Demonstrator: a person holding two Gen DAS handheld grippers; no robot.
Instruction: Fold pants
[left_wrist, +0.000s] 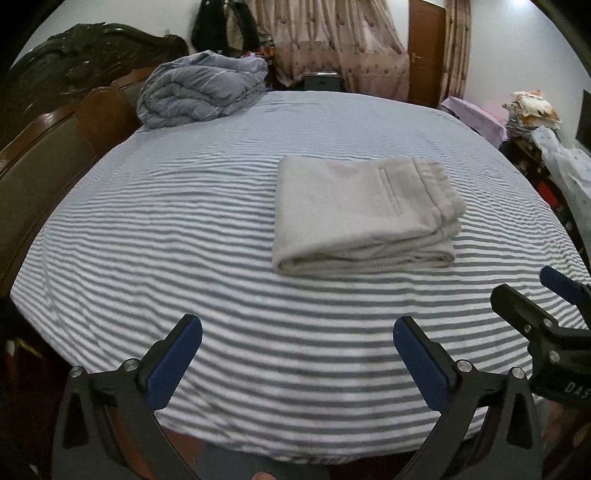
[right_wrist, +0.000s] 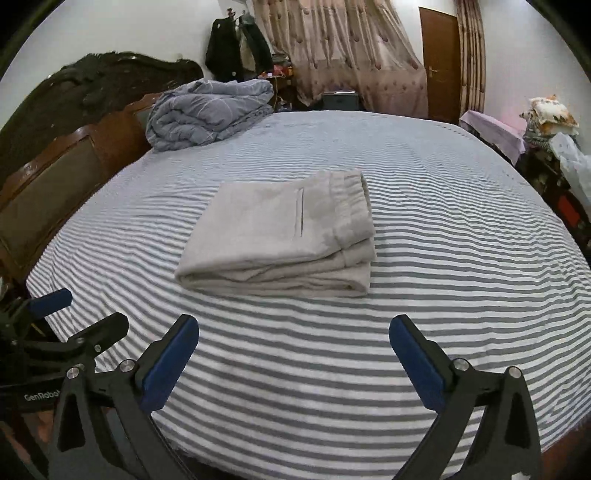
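One wide bed (left_wrist: 221, 229) with a sheet in grey and white stripes, taking most of both views. At its far left corner, a bundled grey-blue quilt (left_wrist: 201, 86) beside the dark carved headboard (left_wrist: 74, 48). Behind, patterned pink curtains (left_wrist: 332, 40), a brown door (left_wrist: 426, 51), dark clothes hanging on the wall (left_wrist: 225, 26), and piled textiles at the right (left_wrist: 532, 107).

Near the middle of the bed, light beige pants (left_wrist: 362, 214) folded into a flat rectangle of several layers, waistband at the right edge, pocket slit on top.

Left tongs (left_wrist: 297, 332) wide open, empty, above the near stripes. Right tongs (right_wrist: 293, 332) also wide open, empty, well apart from the pants.
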